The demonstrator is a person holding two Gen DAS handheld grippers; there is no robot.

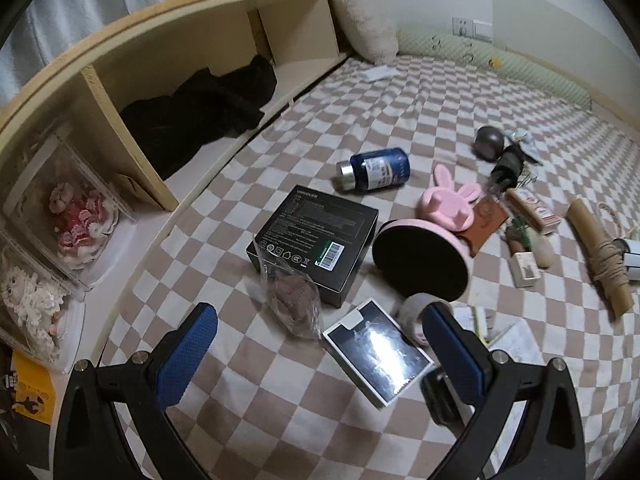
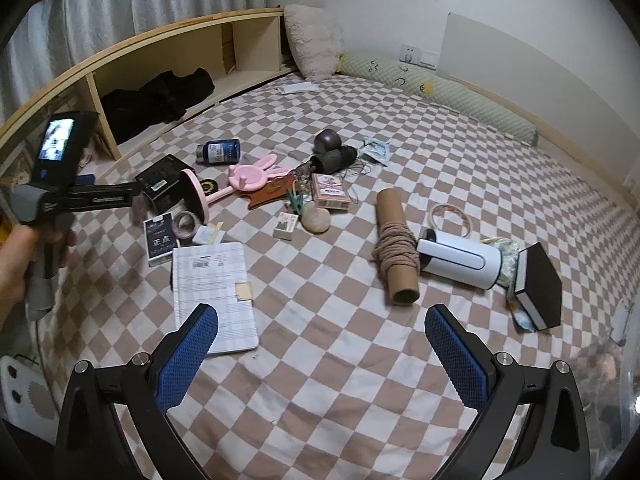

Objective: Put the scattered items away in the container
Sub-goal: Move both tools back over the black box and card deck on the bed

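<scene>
Both hand-held grippers stand released and empty above a checked bedsheet (image 2: 360,360) strewn with items: the left gripper (image 1: 320,344) hangs over the near cluster, the right gripper (image 2: 320,344) over bare sheet with a ruled notebook (image 2: 212,292) at its 10 o'clock. No container can be identified with certainty; a clear curved edge at the right wrist view's 4 o'clock may be one, but this cannot be confirmed. The step in hand appears to be a first pick by the left gripper. The nearest candidates are a crinkled clear bag of brown material (image 1: 294,300) at 12 o'clock between the fingers and a glossy, film-wrapped card pack (image 1: 378,354) at 1 o'clock. The bag is judged the easier grasp: soft and compressible, it should be pinched at its bunched upper film. The flat pack lies flush on yielding fabric, so one finger would need to press the sheet down at an edge. A rigid black box (image 1: 316,244) sits at 12 o'clock beyond, touching the bag; a smooth blue bottle (image 1: 376,170) lies on its side and may roll. A pink rabbit-eared stand (image 1: 436,216) rests at 1 o'clock, a twine-wound cardboard tube (image 2: 396,240) and a white cylindrical appliance (image 2: 460,258) further right.
</scene>
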